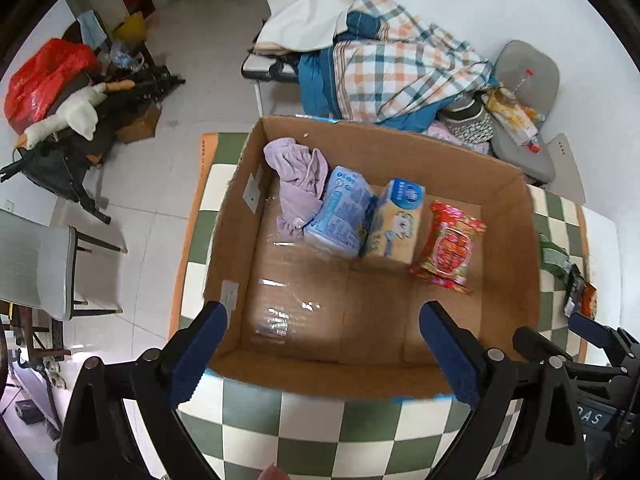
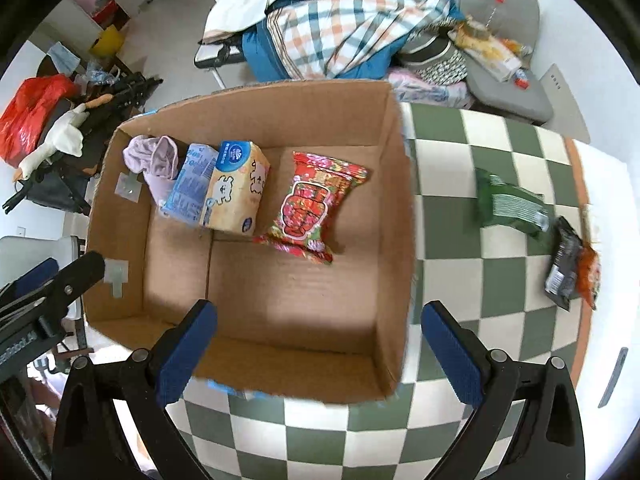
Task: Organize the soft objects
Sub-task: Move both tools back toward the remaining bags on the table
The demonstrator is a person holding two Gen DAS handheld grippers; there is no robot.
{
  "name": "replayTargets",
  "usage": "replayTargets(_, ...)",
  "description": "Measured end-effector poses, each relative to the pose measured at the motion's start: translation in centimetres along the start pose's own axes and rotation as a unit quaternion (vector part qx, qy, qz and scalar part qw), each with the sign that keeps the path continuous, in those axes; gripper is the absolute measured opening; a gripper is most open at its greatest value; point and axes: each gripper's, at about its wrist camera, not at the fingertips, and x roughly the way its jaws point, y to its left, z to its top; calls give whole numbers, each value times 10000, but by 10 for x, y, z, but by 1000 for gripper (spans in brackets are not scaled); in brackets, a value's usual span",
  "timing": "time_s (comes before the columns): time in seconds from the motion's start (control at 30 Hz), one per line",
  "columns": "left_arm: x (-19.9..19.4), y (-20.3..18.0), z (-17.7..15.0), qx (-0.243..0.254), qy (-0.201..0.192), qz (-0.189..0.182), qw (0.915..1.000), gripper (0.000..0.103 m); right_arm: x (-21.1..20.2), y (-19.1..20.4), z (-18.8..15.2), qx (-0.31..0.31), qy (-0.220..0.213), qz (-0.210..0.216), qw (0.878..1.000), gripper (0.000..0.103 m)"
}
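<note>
An open cardboard box (image 1: 516, 240) (image 2: 394, 240) stands on the green-and-white checkered table. Along its far side lie a lilac cloth (image 1: 298, 182) (image 2: 154, 160), a blue soft pack (image 1: 344, 212) (image 2: 190, 190), a yellow tissue pack (image 1: 396, 222) (image 2: 236, 194) and a red wipes packet (image 1: 450, 246) (image 2: 316, 208). My left gripper (image 1: 322, 340) is open and empty over the box's near wall. My right gripper (image 2: 320, 344) is open and empty above the box's near right part. A green packet (image 2: 510, 206) (image 1: 554, 256) and a black-and-orange packet (image 2: 568, 268) (image 1: 578, 290) lie on the table to the right.
A folding bed with a plaid quilt (image 1: 400, 68) (image 2: 340, 20) and a grey cushion (image 1: 524, 76) (image 2: 500, 12) are behind the table. A chair (image 1: 36, 260), a red bag (image 1: 44, 76) and a white plush goose (image 1: 68, 120) (image 2: 56, 144) are at left.
</note>
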Motion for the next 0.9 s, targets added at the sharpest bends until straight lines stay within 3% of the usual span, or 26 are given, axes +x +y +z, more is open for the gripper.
replayTargets(0.43,-97,-23,-49,313,-916,201,9951,99,-97,-9,-76,-151,-827,133,9964,103)
replayTargets(0.67,-128,-28,-67,309,-1151,192,9927,99,-137,-15,-102,-166,-1057,409,9934,103)
replayTargets(0.9,-134,-49,-70,282,-1050,29,9941,99,-152,-32,-110,6,-1131,780,9905,103)
